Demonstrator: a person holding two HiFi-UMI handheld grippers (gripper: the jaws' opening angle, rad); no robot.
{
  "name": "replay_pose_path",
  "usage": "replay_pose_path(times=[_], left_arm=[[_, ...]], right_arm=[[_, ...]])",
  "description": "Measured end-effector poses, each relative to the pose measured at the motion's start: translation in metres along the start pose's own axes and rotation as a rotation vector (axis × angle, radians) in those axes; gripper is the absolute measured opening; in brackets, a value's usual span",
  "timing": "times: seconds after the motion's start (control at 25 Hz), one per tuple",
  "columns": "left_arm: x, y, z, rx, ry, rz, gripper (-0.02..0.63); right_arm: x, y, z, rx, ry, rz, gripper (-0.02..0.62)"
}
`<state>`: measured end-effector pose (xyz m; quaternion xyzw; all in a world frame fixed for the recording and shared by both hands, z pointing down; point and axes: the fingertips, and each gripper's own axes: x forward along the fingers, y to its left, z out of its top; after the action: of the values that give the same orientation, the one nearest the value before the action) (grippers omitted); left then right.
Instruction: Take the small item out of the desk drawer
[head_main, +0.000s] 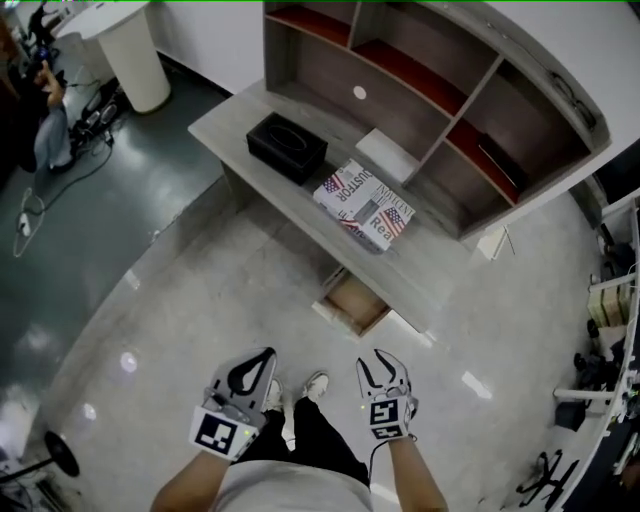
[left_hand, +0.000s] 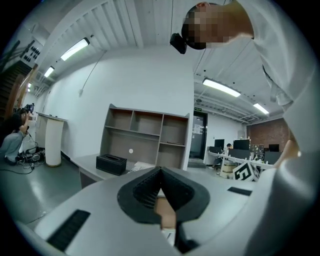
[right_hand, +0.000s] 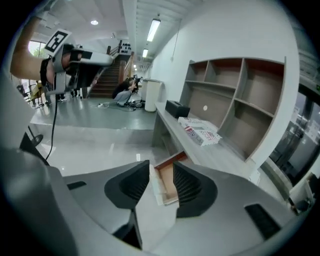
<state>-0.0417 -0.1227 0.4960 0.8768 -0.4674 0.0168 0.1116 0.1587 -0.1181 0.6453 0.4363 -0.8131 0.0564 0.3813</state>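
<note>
Drawer (head_main: 355, 303) sits open ahead of your right gripper (head_main: 383, 360), its jaws spread and empty; your left gripper (head_main: 258, 360) is pressed together.

One bench (head_main: 225, 120). On the bench: one black tissue box (head_main: 287, 147), one flag-printed box (head_main: 365, 205), one white flat pad (head_main: 387, 153), one shelf unit (head_main: 330, 70). Under the bench: one open drawer (head_main: 358, 300). Left of the bench: one white pedestal (head_main: 135, 55). Two grippers in front of the bench: left gripper (head_main: 266, 356), right gripper (head_main: 374, 362).

Glossy floor (head_main: 220, 290), matt wooden desk (head_main: 230, 120)
</note>
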Motion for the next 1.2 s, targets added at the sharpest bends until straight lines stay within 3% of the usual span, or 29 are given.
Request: replay_pose_path(times=[0.24,0.44,0.68,0.92,0.96,1.12,1.2], left_arm=[[-0.003,0.022,-0.035,-0.028,0.066,0.066,0.018],[-0.021,0.031,-0.063,-0.063,0.131,0.13,0.018],[-0.028,0.032,-0.087,-0.089,0.171,0.162,0.018],[-0.036,0.029,-0.082,-0.089,0.172,0.186,0.018],[-0.037,0.03,-0.081,-0.09,0.171,0.191,0.018],[-0.044,0.03,-0.084,-0.087,0.177,0.202,0.018],[-0.045,0.029,-0.08,-0.084,0.168,0.204,0.018]], right_arm=[[0.086,0.02,-0.058,-0.119,0.147,0.09,0.202],[0.139,0.036,-0.105,-0.194,0.273,0.16,0.279],[0.183,0.047,-0.137,-0.294,0.367,0.25,0.284],[0.184,0.047,-0.148,-0.302,0.406,0.271,0.282],[0.185,0.046,-0.147,-0.306,0.403,0.268,0.275],[0.188,0.041,-0.144,-0.321,0.402,0.238,0.05],[0.186,0.038,-0.141,-0.294,0.403,0.227,0.029]])
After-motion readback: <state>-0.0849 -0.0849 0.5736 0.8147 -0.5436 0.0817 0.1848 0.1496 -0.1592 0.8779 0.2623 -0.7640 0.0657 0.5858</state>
